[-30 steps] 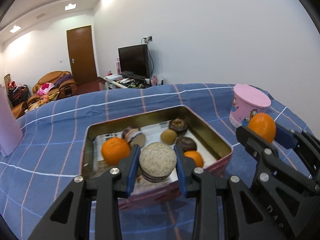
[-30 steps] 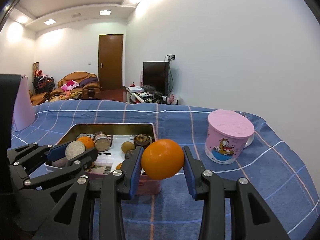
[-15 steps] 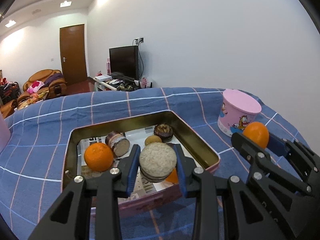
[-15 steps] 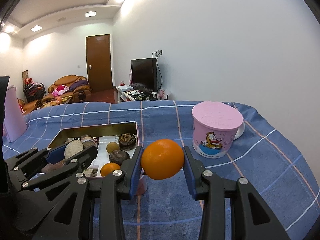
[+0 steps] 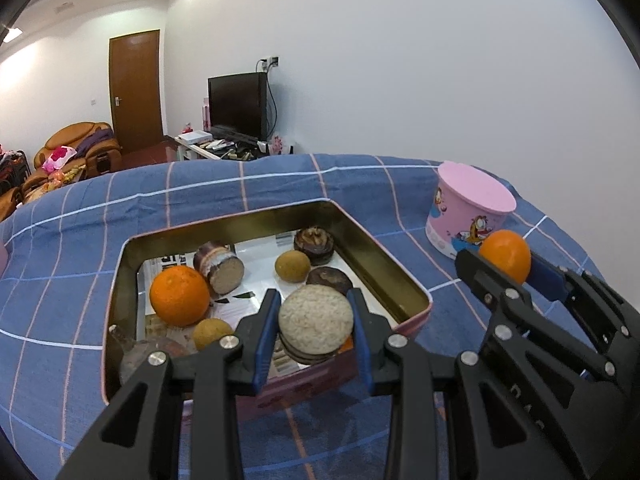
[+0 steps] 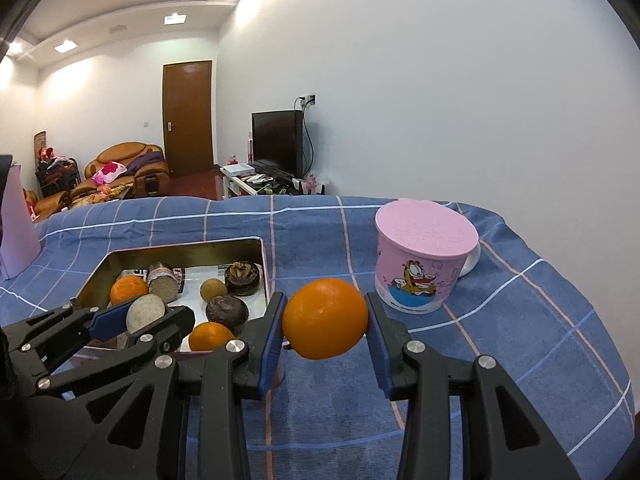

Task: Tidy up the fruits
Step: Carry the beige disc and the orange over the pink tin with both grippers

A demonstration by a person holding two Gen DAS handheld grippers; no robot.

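My left gripper is shut on a round beige-topped cake, held above the near edge of a gold metal tin. Inside the tin lie an orange, two small tan fruits, a cut cake roll and dark brown cakes. In the right wrist view, my right gripper is shut on an orange, just right of the tin and above the blue checked cloth. Each gripper shows in the other's view.
A pink lidded cartoon cup stands on the cloth right of the tin, with a white object behind it. A pale pink box is at the far left. Beyond the table edge are a TV, a door and sofas.
Both views have panned slightly, so the tin and the cup sit at different places in the frames. Both grips are unchanged.
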